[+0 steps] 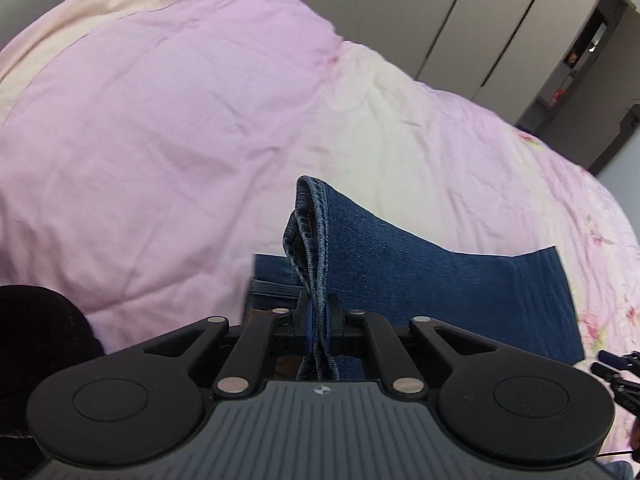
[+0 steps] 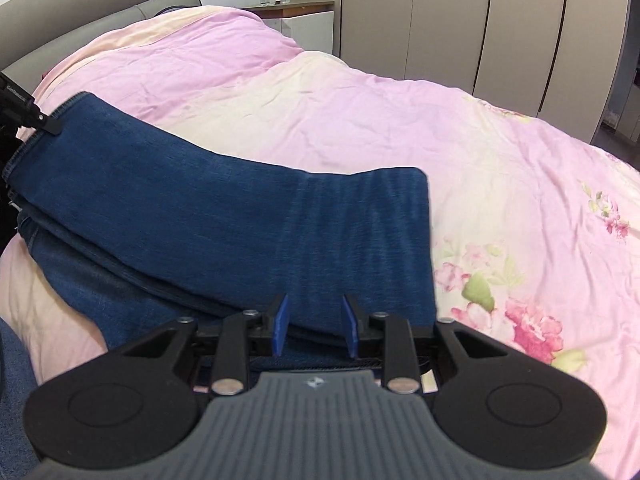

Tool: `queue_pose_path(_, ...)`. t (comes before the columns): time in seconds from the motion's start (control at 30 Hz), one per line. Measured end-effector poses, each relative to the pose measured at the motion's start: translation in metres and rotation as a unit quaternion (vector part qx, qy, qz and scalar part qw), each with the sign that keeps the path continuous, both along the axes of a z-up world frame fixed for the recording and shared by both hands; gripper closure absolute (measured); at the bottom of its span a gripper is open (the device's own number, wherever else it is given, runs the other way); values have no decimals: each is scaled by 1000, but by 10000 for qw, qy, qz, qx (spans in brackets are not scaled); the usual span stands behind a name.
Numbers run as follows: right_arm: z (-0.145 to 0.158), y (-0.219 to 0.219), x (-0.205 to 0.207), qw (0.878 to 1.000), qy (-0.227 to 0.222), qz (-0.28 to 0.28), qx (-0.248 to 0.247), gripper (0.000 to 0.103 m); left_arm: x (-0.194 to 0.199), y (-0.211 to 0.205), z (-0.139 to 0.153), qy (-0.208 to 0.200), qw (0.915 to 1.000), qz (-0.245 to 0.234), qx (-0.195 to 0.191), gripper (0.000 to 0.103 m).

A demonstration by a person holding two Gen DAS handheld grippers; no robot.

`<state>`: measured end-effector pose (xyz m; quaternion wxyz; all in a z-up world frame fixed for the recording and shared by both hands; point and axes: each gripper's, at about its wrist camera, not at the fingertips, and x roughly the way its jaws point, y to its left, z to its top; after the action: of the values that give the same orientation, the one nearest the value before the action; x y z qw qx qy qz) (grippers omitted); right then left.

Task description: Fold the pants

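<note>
Blue denim pants (image 2: 248, 224) lie folded on a pink quilt (image 2: 400, 120), the upper layer lying across lower layers. My left gripper (image 1: 318, 312) is shut on the stitched hem of the pants (image 1: 420, 276) and holds that edge raised. In the right wrist view the left gripper's fingertips (image 2: 44, 122) grip the far left corner. My right gripper (image 2: 316, 326) is open, its blue pads (image 2: 282, 326) on either side of the near edge of the denim, holding nothing. The right gripper's tips show at the right edge of the left wrist view (image 1: 618, 364).
The quilt (image 1: 160, 120) covers a bed with a grey headboard (image 2: 80, 24). A nightstand (image 2: 296, 12) with a cup and bottles stands behind it. Grey wardrobe doors (image 2: 460, 20) line the far wall. A dark sleeve (image 1: 36, 344) is at the lower left.
</note>
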<state>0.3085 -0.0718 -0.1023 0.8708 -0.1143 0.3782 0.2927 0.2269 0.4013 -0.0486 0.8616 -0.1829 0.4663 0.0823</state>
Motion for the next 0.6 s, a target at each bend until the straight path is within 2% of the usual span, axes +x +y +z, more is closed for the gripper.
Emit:
queue_pose_path(0.07, -1, 1, 3, 10000, -16, 3, -65, 79, 6, 4, -20, 325, 9995, 51, 9, 97)
queue_pose_path(0.1, -2, 2, 6, 9999, -26, -13, -108, 79, 8, 2, -30, 414, 9990, 27, 166, 97)
queue_pose_path(0.13, -3, 5, 11, 9999, -34, -45, -145, 79, 9, 2, -37, 415, 9989, 37, 230, 97)
queue_pose_path(0.23, -6, 10, 31, 9998, 35, -178, -93, 81, 7, 14, -56, 366, 9990, 243, -58, 97)
queue_pose_path(0.33, -6, 19, 57, 9996, 33, -263, -50, 83, 7, 19, -71, 430, 9987, 227, -159, 97)
queue_pose_path(0.6, -13, 51, 150, 9985, 112, -535, 27, 83, 10, 16, -85, 434, 9987, 107, -227, 97)
